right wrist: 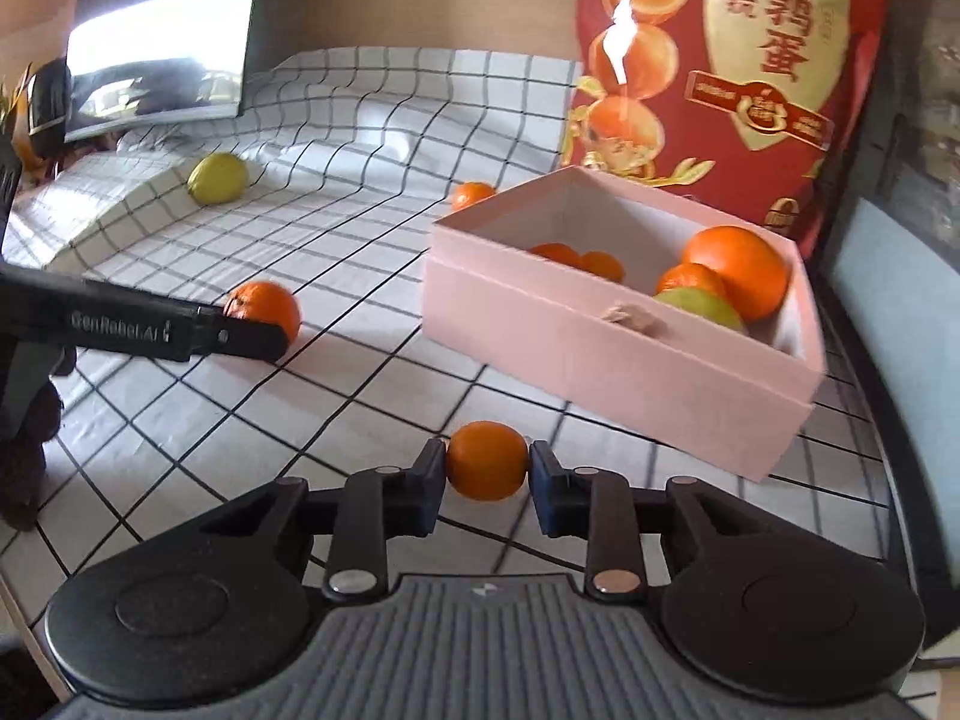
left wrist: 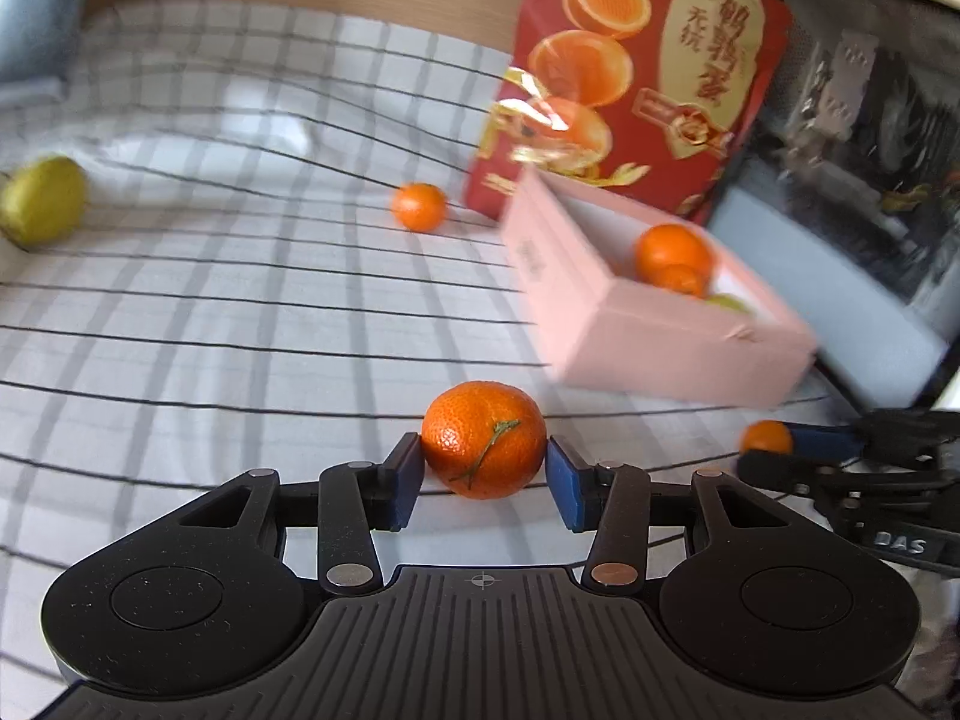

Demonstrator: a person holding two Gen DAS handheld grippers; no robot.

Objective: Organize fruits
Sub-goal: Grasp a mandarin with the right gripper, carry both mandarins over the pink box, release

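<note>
Both tongs are gripping fruit: the left tongs are pinching a stemmed orange mandarin, the right tongs a smaller smooth mandarin. Judging by this, each is mid-carry; next comes lifting over the near wall of the pink cardboard box ahead-right.

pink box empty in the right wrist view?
No, the pink box already holds several oranges and a green fruit against its right side.
</note>
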